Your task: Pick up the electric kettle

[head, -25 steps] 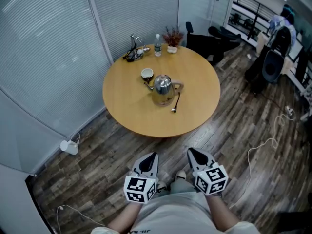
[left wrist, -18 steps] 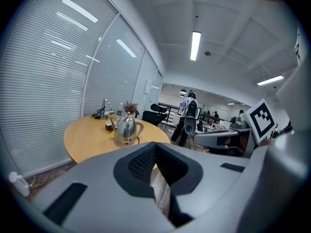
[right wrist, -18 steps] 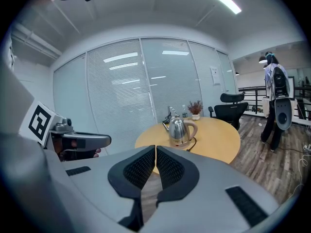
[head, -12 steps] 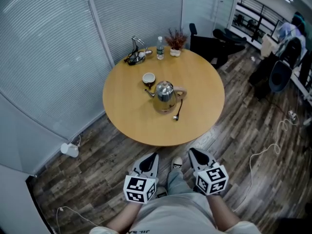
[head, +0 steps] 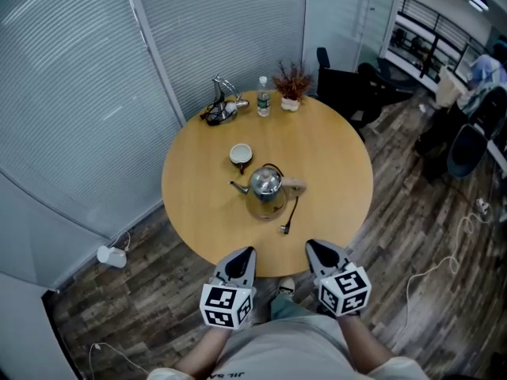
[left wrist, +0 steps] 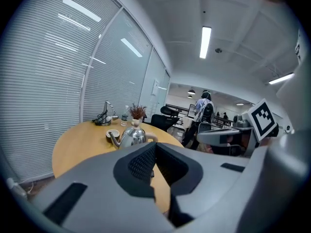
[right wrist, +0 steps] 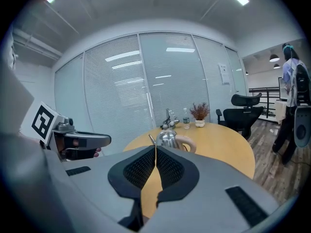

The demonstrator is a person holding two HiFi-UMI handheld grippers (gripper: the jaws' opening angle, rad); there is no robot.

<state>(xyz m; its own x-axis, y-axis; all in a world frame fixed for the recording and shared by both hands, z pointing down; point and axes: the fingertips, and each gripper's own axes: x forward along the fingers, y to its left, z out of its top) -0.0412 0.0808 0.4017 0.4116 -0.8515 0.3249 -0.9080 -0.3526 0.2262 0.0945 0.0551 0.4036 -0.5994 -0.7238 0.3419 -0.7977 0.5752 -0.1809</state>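
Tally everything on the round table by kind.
Electric kettle with cord: 1
Cup: 1
Water bottle: 1
Potted plant: 1
Metal item with black cables: 1
Total: 5

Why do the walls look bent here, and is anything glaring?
Head view: the wide lens bows the blinds; the kettle is sharp. Left gripper view: black corners, a bright ceiling light, the tool looming large. Right gripper view: same bowing, light streaks on the blinds.

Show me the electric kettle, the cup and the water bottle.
electric kettle [head: 265, 183]: head view, on its shiny lid.
cup [head: 241, 155]: head view, on its open top.
water bottle [head: 264, 104]: head view, on its body.
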